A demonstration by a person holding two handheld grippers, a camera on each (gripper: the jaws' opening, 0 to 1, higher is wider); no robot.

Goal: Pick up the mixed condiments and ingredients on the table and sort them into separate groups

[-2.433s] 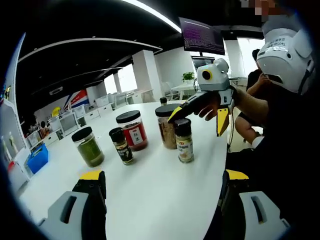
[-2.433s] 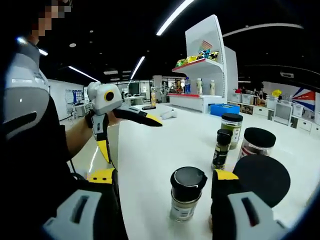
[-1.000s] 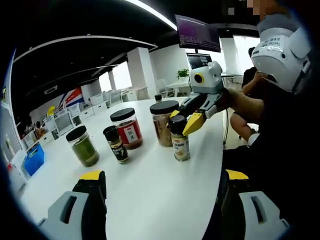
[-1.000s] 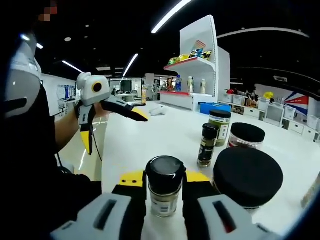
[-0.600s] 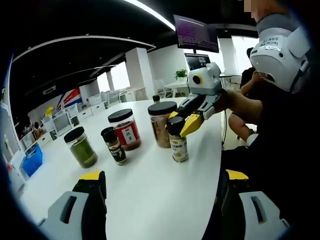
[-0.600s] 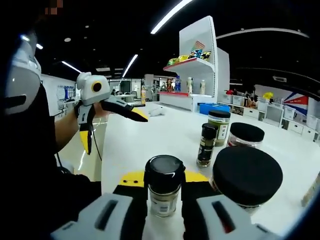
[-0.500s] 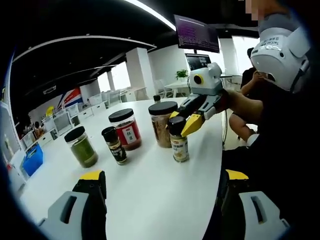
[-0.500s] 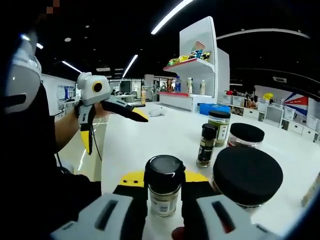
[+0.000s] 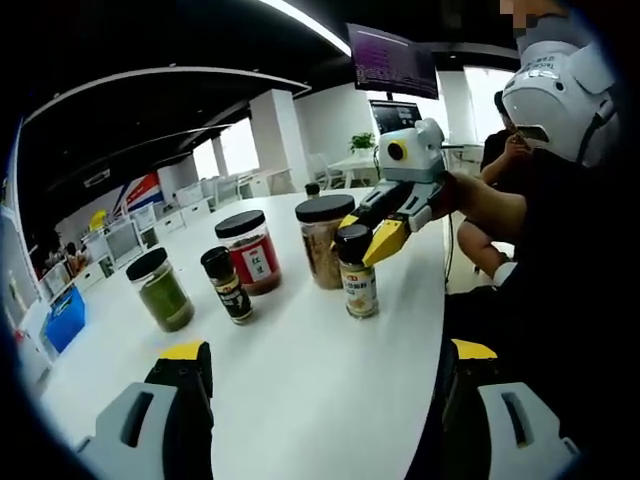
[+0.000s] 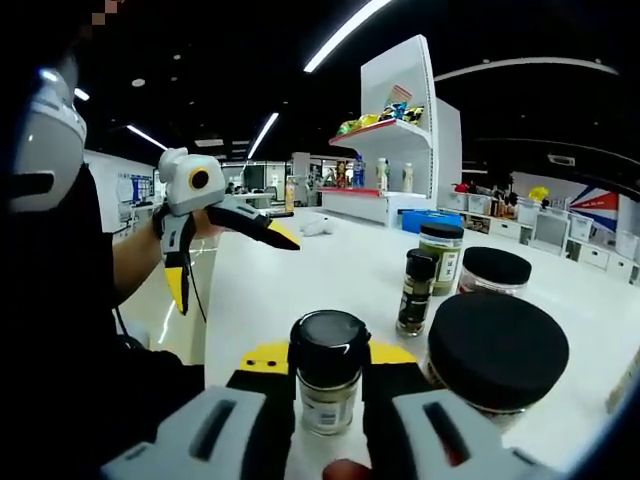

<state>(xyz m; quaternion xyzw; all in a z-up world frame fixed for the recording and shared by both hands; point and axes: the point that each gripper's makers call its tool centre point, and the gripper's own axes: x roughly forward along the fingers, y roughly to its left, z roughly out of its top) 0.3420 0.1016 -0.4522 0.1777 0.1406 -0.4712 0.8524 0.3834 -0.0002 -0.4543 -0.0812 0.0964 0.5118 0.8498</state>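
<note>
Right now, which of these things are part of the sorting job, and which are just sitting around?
Job: small spice bottle held in the right tongs; dark pepper bottle; green jar; red jar; brown jar.

Lying about: blue bin; shelf of goods; wall screen.

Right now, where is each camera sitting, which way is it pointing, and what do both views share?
Left gripper view: rides the left gripper, held open and low over the white table, facing the row of jars; the person's forearm and white shoulder pad show at right.
Right gripper view: rides the right gripper, looking along jaws closed around the small black-capped spice bottle; the left gripper and an arm show at left.
Shared: that bottle, the wide brown-filled jar beside it, and the table.
</note>
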